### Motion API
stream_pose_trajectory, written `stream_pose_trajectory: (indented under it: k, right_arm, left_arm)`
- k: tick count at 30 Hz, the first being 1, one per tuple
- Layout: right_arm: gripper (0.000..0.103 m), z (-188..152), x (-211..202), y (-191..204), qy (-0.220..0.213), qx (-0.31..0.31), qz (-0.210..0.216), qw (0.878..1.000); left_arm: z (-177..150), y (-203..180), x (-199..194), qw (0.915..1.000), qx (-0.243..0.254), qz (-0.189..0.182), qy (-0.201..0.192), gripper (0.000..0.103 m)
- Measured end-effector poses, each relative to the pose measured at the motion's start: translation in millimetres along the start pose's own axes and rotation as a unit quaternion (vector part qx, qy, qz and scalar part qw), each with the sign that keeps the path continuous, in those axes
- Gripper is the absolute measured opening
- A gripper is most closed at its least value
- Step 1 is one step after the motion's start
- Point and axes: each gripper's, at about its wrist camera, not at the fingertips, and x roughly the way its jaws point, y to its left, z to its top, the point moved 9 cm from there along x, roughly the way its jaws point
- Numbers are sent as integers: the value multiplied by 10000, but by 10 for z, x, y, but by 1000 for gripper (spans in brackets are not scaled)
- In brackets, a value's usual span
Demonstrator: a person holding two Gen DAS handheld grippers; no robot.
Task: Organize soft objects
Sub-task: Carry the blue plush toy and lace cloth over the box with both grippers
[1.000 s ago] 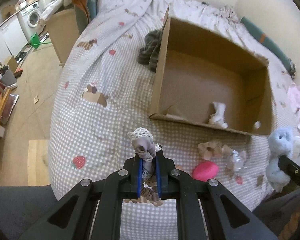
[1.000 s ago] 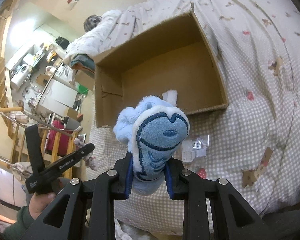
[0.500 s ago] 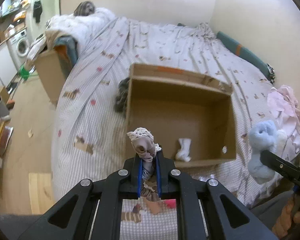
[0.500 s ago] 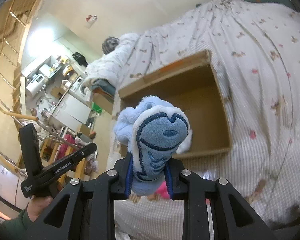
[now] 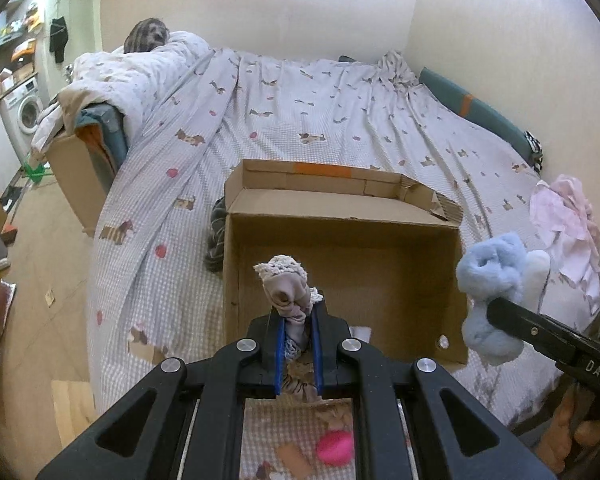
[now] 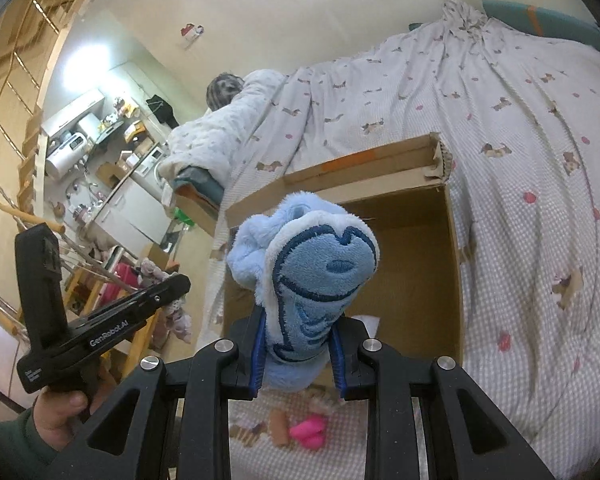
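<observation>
- I'm in a home, in a bedroom: a wide bed (image 5: 340, 120) under a checked sheet with small dog prints fills the middle of both views.
- A bunched quilt (image 5: 140, 72) lies at the bed's upper left.
- A washing machine (image 5: 26, 114) stands at the left edge of my left view.
- A kitchen corner with shelves and appliances (image 6: 80, 136) shows at left in my right view.
- Pale wood flooring (image 5: 40, 260) runs beside the bed.

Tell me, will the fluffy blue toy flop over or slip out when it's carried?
Probably squashy: the blue toy bulges above the right tongs. It likely stays put, since its fuzzy pile is pinched. It looks light.
</observation>
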Motion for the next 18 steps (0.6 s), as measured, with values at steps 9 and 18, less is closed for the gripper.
stream_pose_trajectory:
  k: [9,18]
  right_arm:
    - [29,-123,382,-365,202,411,-200,9987]
    - [29,-205,617,-498,487,292,-507,9971]
  left_arm:
    - [-12,28,449,9997,212,77,19,10]
    - [-88,142,806,10000,15,91,36,10]
